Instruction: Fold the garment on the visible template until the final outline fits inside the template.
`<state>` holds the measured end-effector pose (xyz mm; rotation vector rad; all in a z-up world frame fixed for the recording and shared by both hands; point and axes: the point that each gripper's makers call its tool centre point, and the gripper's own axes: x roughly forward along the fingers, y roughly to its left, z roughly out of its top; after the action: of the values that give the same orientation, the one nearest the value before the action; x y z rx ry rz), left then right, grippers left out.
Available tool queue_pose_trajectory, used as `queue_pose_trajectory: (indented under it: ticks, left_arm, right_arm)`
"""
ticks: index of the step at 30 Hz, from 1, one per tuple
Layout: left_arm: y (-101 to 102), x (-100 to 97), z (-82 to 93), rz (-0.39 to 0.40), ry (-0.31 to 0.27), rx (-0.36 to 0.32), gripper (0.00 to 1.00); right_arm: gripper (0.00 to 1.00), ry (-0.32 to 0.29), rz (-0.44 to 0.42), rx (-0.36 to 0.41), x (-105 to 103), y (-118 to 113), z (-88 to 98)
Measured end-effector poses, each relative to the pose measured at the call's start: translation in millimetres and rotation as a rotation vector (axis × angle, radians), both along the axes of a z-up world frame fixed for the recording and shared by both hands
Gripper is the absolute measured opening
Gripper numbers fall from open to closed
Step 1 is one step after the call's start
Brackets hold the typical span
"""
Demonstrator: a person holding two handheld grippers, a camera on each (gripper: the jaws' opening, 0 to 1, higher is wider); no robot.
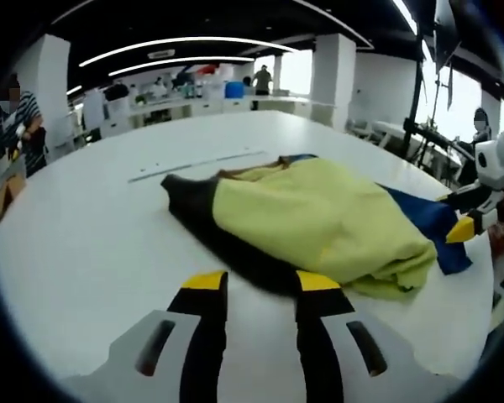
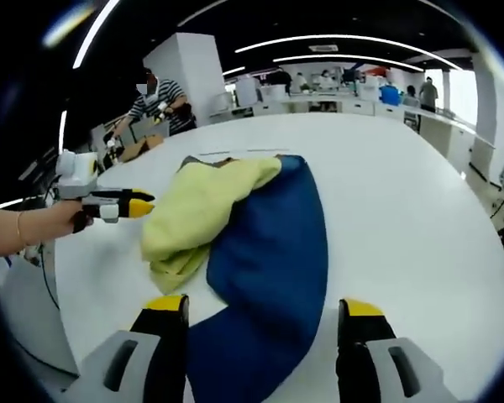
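- Crumpled yellow, blue and black fabric garment (image 1: 319, 220) lies on the white round bench (image 1: 92, 243).
- Left tongs (image 1: 261, 282) spread, just short of its black edge.
- Right tongs (image 2: 263, 306) spread, astride the blue part.

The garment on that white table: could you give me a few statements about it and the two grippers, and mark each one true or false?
1. The garment shows yellow-green and blue cloth. True.
2. The right gripper has its jaws clamped on the cloth. False: its jaws stand wide apart, with the blue part lying between them.
3. The left gripper is open. True.
4. The garment hangs off the edge of the table. False: it lies crumpled on the tabletop.
5. In the right gripper view, a hand holds the left gripper beside the garment. True.
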<state>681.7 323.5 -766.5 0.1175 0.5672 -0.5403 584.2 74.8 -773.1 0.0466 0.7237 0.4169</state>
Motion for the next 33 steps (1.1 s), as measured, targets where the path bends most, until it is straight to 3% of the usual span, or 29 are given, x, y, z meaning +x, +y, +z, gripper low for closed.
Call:
queue_pose_trajectory:
  ticks: [5,10,12,17,26,30,33]
  left_arm:
    - [-2,1.6,-2.6,0.005,0.005,-0.002,0.24]
    - [-7,2.4,-5.0,-0.009,0.006,0.022,0.21]
    - [-8,3.1,-7.5,-0.015,0.011,0.044,0.2]
    - [-7,2.5,-13.1,-0.01,0.025,0.061,0.16]
    - [-4,6.9,-14.0,0.02,0.038,0.046,0.11]
    - [-3,7.2,-12.7,0.03,0.043,0.012,0.01]
    - [-4,6.6,-12.8,0.011,0.038,0.019,0.0]
  right_arm:
    - [0.5,0.019,-0.028,-0.01,-10,-7,-6.4]
    - [0.27,0.022,-0.052,-0.048,-17,-17,-9.1]
    - [0.17,0.024,-0.063,-0.05,-18,-21,-9.5]
    - [0.01,0.022,-0.111,-0.047,-15,-30,-7.4]
    - [0.0,0.013,-0.144,-0.035,-5,-38,-2.7]
    - [0.0,0.003,-0.15,-0.044,1,-43,1.2]
    - [0.0,-0.005,-0.152,-0.048,6,-47,4.7]
